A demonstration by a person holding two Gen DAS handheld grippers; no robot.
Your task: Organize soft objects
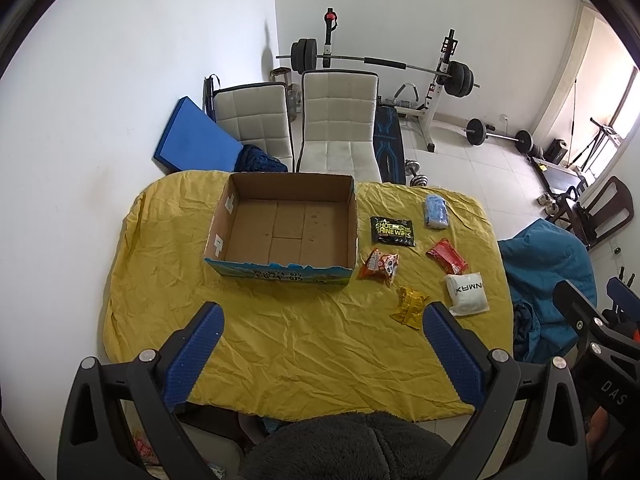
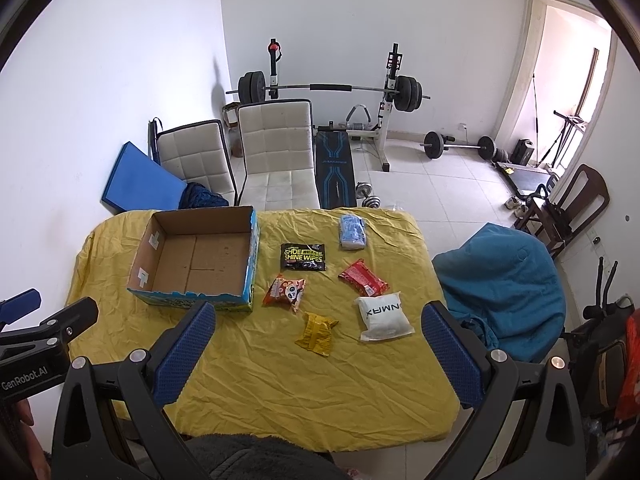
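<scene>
Six soft packs are lying on the yellow cloth [image 2: 248, 380], all to the right of the box [image 2: 192, 264]; the wipes [image 2: 303, 257] are sitting nearest the box's far right corner, with the blue pack [image 2: 352, 232] beyond them toward the far edge; the red pack [image 2: 363, 278] is lying right of the wipes; the panda snack [image 2: 285, 290] is resting just beside the box's near right corner, apart from it; the yellow pack [image 2: 317, 333] and the white pack [image 2: 383, 317] are lying nearest the grippers, the white one to the right. The box is standing open-topped on the left part of the cloth, nothing showing inside it.

The right gripper [image 2: 320, 356] is hovering above the near edge with its fingers spread wide, holding nothing; the left gripper [image 1: 322, 356] is hanging likewise, fingers wide apart and empty. Beyond the table, two white chairs [image 2: 276, 152] and a barbell rack [image 2: 328, 92] are standing against the wall.
</scene>
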